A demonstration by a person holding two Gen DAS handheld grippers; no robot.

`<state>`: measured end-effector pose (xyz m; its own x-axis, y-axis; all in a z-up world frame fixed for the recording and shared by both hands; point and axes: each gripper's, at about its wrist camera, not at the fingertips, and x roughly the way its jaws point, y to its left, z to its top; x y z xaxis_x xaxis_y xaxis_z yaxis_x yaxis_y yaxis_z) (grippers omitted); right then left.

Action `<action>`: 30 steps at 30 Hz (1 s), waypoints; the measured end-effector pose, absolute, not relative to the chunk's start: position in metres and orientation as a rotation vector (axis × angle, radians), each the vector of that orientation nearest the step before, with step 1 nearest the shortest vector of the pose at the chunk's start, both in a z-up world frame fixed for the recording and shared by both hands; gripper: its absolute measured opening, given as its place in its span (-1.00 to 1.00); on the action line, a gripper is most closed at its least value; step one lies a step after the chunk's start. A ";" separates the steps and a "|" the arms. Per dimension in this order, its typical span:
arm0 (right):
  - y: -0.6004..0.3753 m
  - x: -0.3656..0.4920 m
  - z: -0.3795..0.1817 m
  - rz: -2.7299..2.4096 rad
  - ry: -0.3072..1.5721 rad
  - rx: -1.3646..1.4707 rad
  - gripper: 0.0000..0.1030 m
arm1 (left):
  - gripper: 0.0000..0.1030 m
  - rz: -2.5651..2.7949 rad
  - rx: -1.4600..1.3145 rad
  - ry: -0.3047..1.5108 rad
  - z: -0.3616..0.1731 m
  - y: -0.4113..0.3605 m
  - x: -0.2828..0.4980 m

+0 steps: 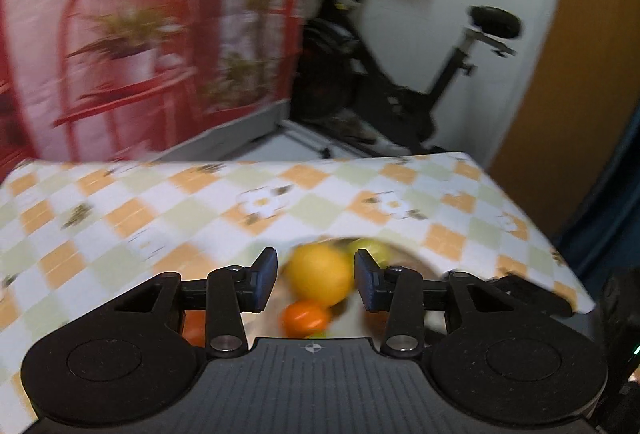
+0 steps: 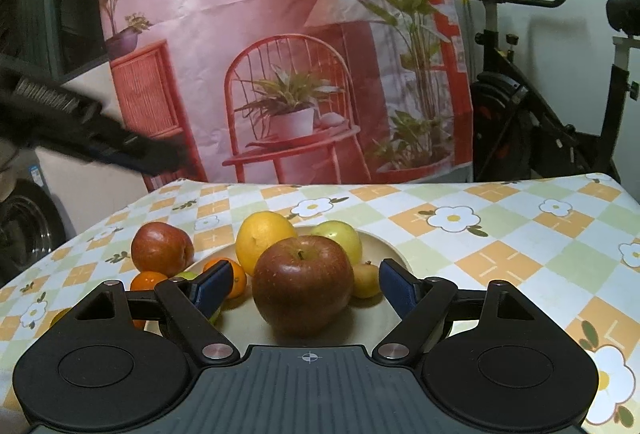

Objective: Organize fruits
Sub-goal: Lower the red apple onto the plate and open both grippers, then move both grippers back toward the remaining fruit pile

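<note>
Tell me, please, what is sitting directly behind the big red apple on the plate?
Behind the big red apple on the plate are a yellow orange and a green apple, with a small pear alongside. The apple hides their lower parts and the plate between.

A black exercise bike stands beside a red printed backdrop.

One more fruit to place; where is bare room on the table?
Free: the cloth right of the bowl and behind it to the far edge. Crowded: the bowl itself, and its left side, where a red apple and a tangerine sit.
</note>
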<state>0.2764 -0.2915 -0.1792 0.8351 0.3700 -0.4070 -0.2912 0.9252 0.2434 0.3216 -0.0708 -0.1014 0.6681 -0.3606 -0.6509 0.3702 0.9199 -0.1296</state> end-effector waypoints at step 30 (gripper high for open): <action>-0.212 0.214 -0.163 0.358 0.635 0.134 0.48 | -0.13 -0.329 -0.091 0.819 -0.136 0.023 0.261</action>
<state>0.2139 -0.2121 -0.1628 0.7460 0.3668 -0.5559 -0.2856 0.9302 0.2305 0.2609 0.0226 -0.1355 0.6351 -0.3224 -0.7019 0.2523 0.9455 -0.2059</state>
